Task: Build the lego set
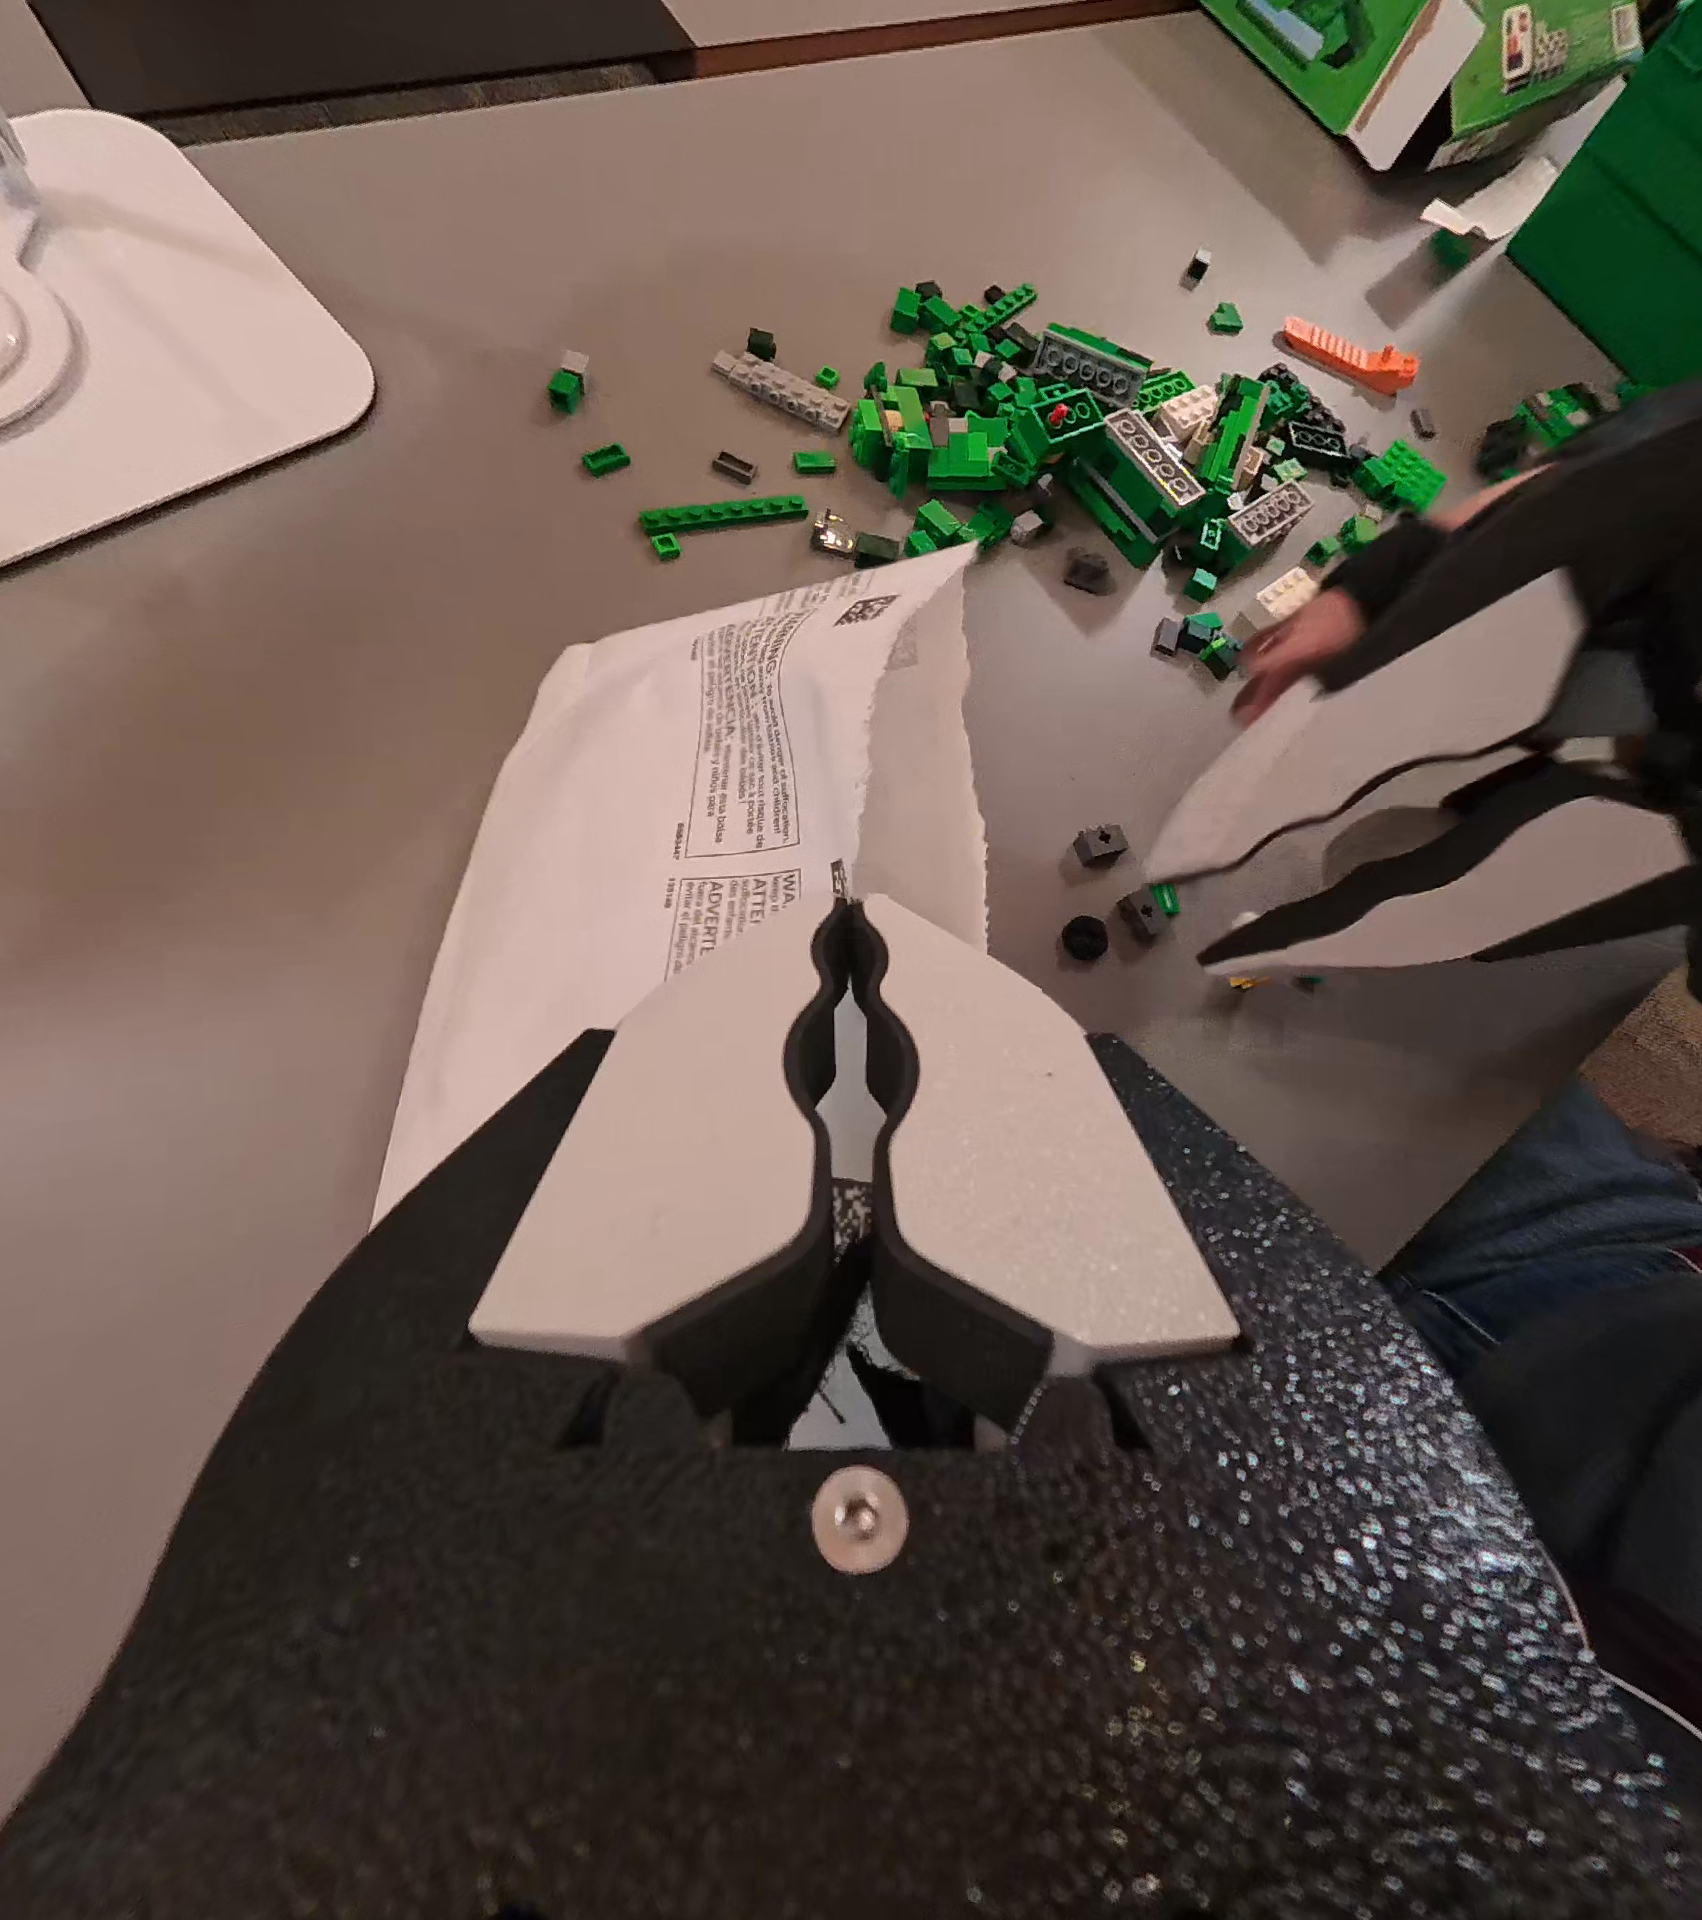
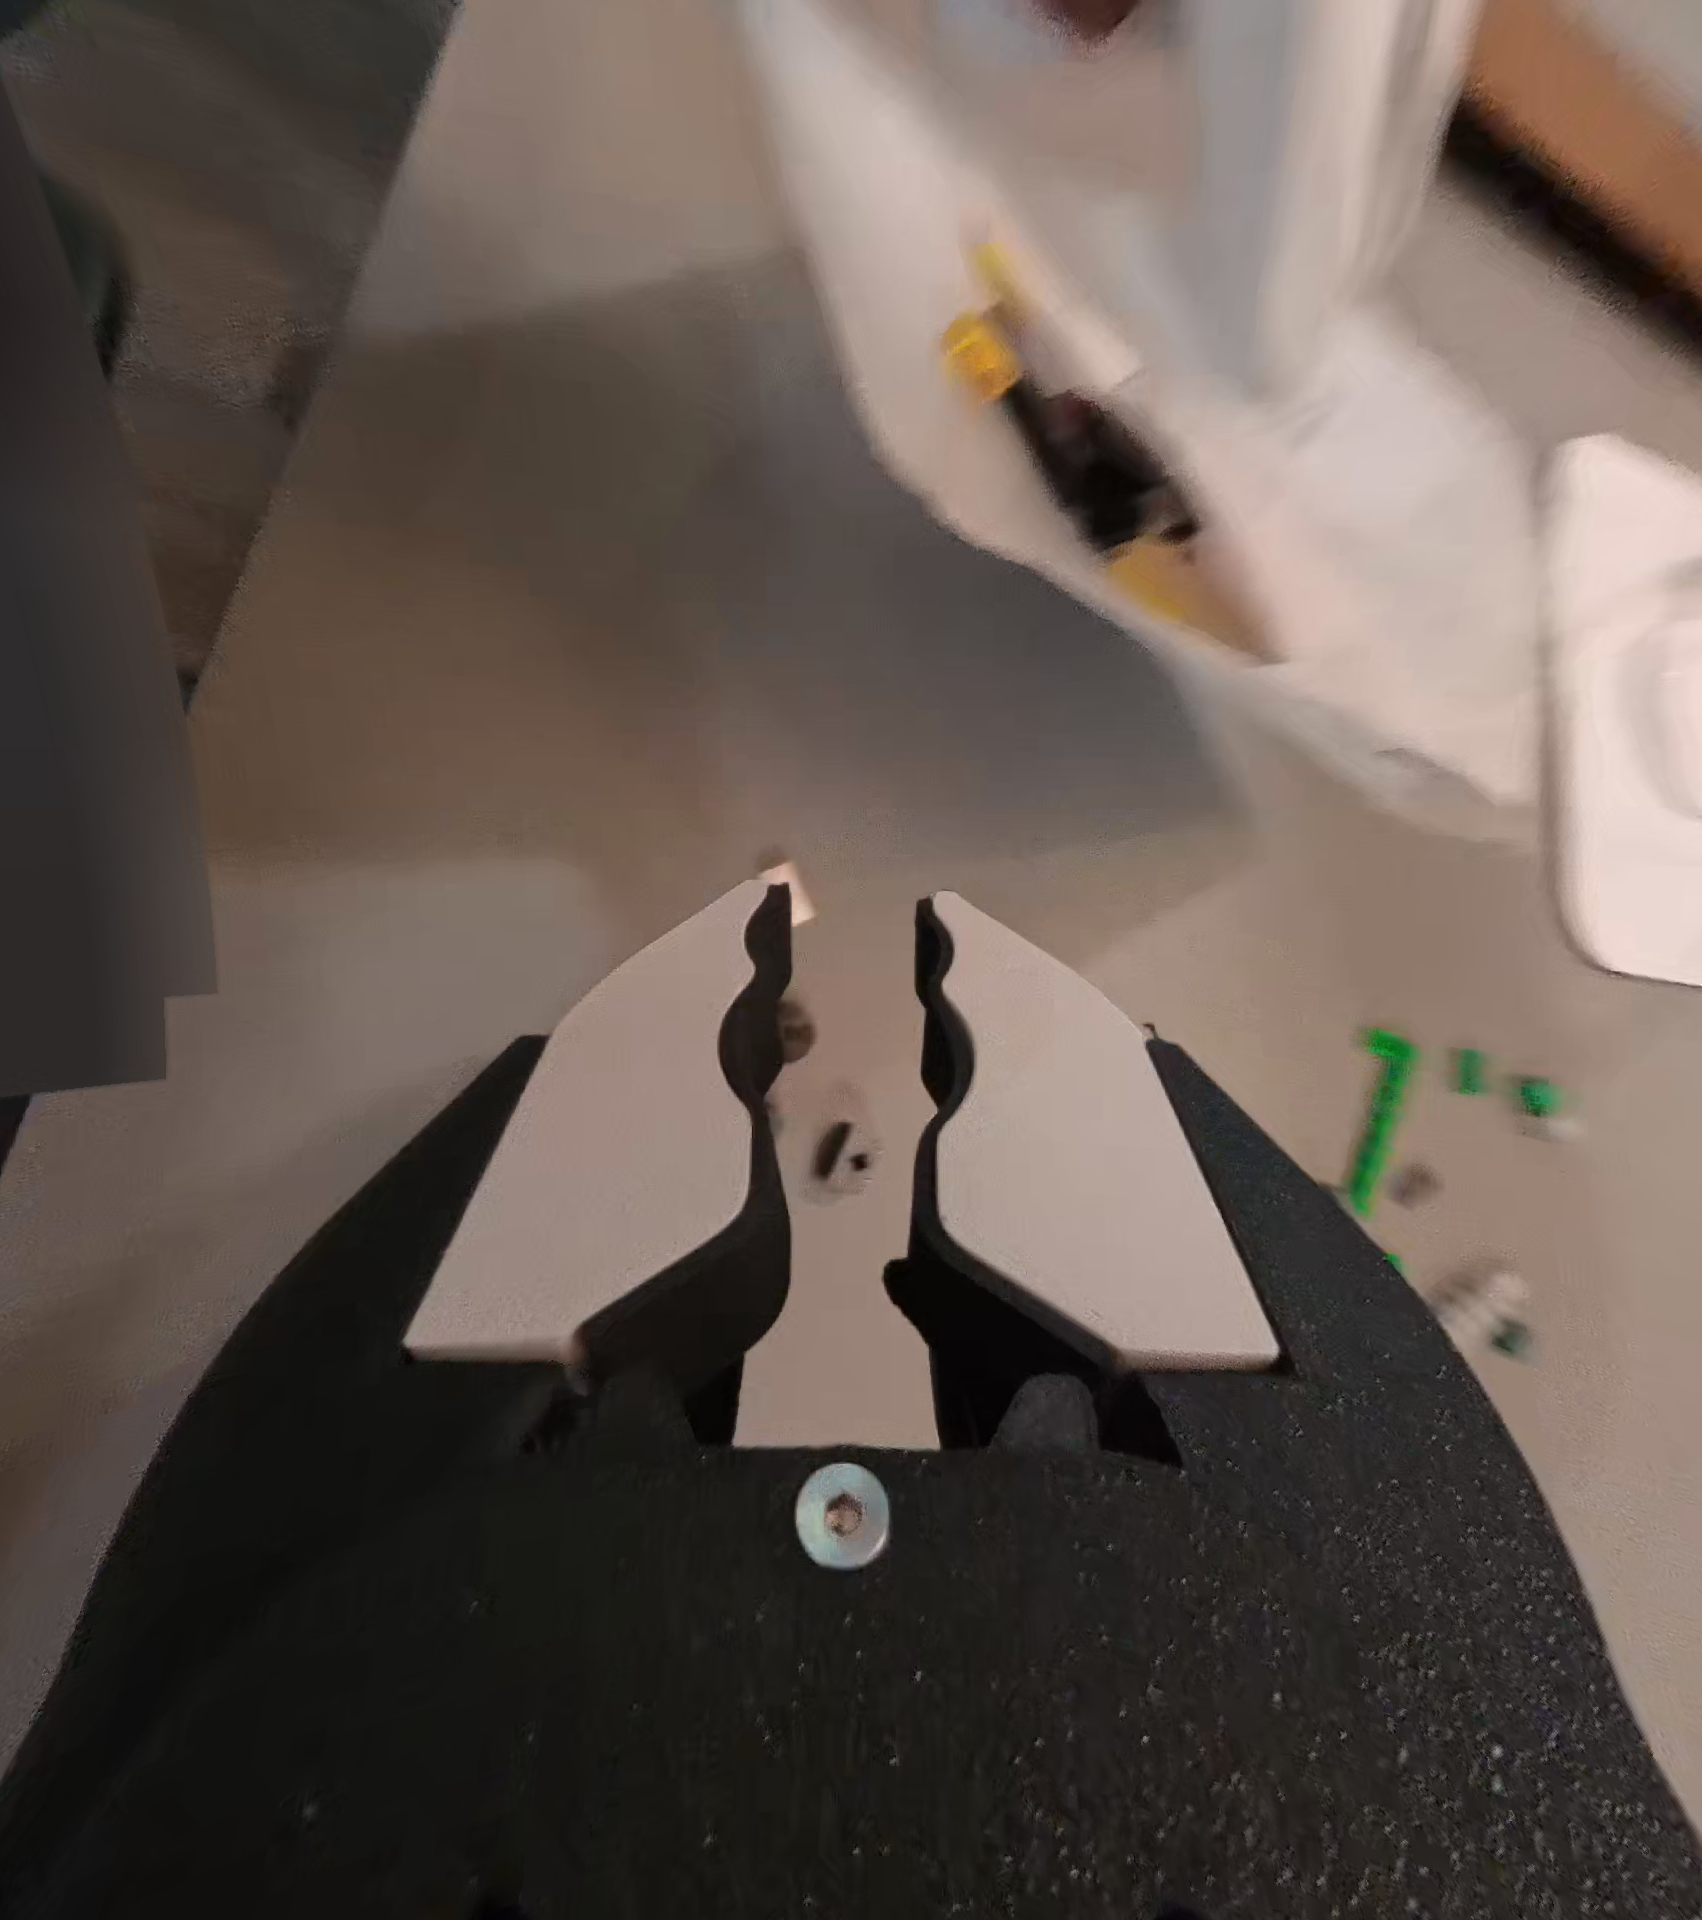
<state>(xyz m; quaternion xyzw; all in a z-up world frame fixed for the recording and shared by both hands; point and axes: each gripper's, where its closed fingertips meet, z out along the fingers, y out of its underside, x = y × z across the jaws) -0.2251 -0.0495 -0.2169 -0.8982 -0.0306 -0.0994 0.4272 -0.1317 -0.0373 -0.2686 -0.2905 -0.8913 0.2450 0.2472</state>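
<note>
My left tool (image 1: 852,914) is clamped on the torn white bag (image 1: 722,790), keeping it lifted over the table (image 1: 203,831) so the pieces inside can tip out. My right tool (image 2: 852,909) hangs apart and empty near the spilled bricks (image 1: 1034,447), ready to sort them.

Left wrist view: high above grey table (image 1: 203,831), facing obliquely down toward far edge, close over white paper bag (image 1: 681,790).

Right wrist view: low, close over table (image 2: 535,644), motion-blurred.

Shared: bag (image 2: 1273,436), white stand base (image 1: 99,343) (image 2: 1678,727), scattered green bricks (image 1: 1034,436) (image 2: 1387,1122).
</note>
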